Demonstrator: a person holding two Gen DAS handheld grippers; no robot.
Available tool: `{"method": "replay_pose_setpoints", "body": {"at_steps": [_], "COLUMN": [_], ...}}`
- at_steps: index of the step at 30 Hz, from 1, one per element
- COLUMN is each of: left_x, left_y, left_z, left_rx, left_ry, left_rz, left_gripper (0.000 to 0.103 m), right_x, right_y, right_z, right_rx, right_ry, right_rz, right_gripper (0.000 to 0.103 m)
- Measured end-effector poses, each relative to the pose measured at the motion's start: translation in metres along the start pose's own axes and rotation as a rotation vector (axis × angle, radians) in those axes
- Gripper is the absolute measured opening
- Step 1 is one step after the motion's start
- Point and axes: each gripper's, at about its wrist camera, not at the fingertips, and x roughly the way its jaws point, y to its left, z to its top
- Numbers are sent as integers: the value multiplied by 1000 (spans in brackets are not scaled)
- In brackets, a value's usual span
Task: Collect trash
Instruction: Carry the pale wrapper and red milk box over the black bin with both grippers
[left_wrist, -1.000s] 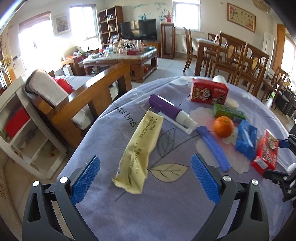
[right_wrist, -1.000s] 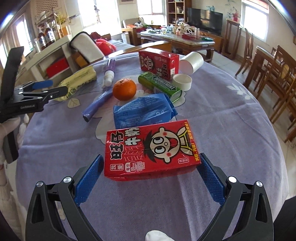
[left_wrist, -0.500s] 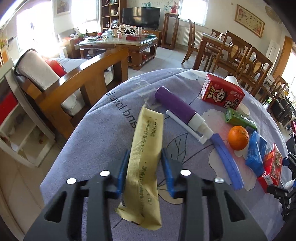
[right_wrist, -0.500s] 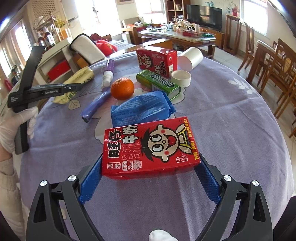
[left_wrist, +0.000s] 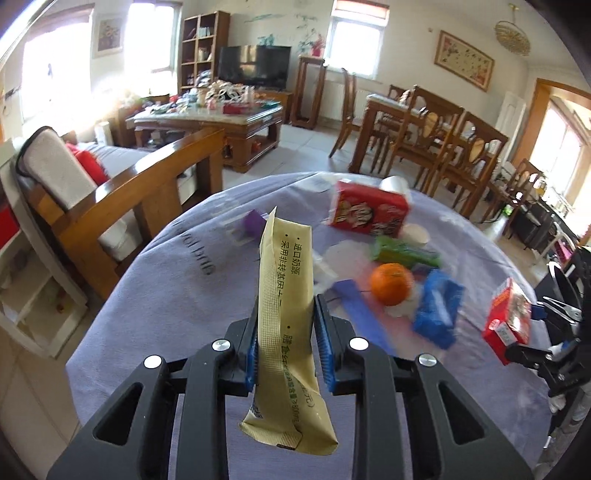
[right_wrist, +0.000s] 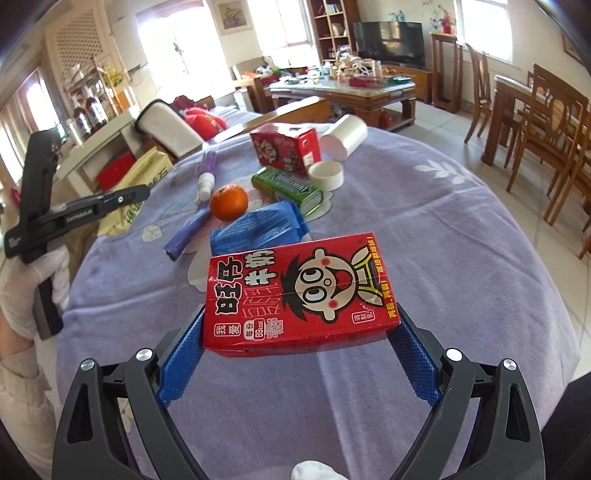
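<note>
My left gripper (left_wrist: 285, 339) is shut on a long yellow wrapper (left_wrist: 286, 295) and holds it lifted above the purple tablecloth (left_wrist: 184, 295). My right gripper (right_wrist: 299, 343) is shut on a red milk carton (right_wrist: 299, 291) and holds it raised off the cloth; that carton also shows in the left wrist view (left_wrist: 508, 319). The left gripper with the wrapper (right_wrist: 144, 173) shows at the left of the right wrist view.
On the table lie a second red carton (right_wrist: 284, 147), a green gum pack (right_wrist: 286, 186), an orange (right_wrist: 229, 202), a blue packet (right_wrist: 258, 229), a purple strip (right_wrist: 186, 236), a purple spray bottle (right_wrist: 207, 173), a white cup (right_wrist: 343, 137) and a white lid (right_wrist: 325, 174). A wooden sofa arm (left_wrist: 140, 192) stands at the left.
The left gripper closed on the yellow wrapper and lifted it off the cloth. The right gripper closed on the red carton and raised it.
</note>
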Motion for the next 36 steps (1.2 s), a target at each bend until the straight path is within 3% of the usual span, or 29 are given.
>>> {"method": "replay_pose_setpoints", "body": {"at_steps": [7, 17, 25, 36], "left_x": [-19, -20, -12, -2], "left_y": [-67, -179, -286, -415], "left_z": [3, 13, 14, -8], "left_rx": [60, 194, 342, 531], "left_ry": [-86, -127, -132, -113], "left_rz": [-119, -293, -439, -635], "left_gripper": [27, 27, 27, 27], "right_x": [-46, -136, -231, -345], "right_y": [-25, -86, -168, -276], "right_z": [-9, -29, -66, -159], "right_rx": [51, 162, 317, 527], "right_ry": [-83, -229, -336, -336], "right_rz": [-11, -76, -274, -561], "right_gripper": [91, 91, 91, 91]}}
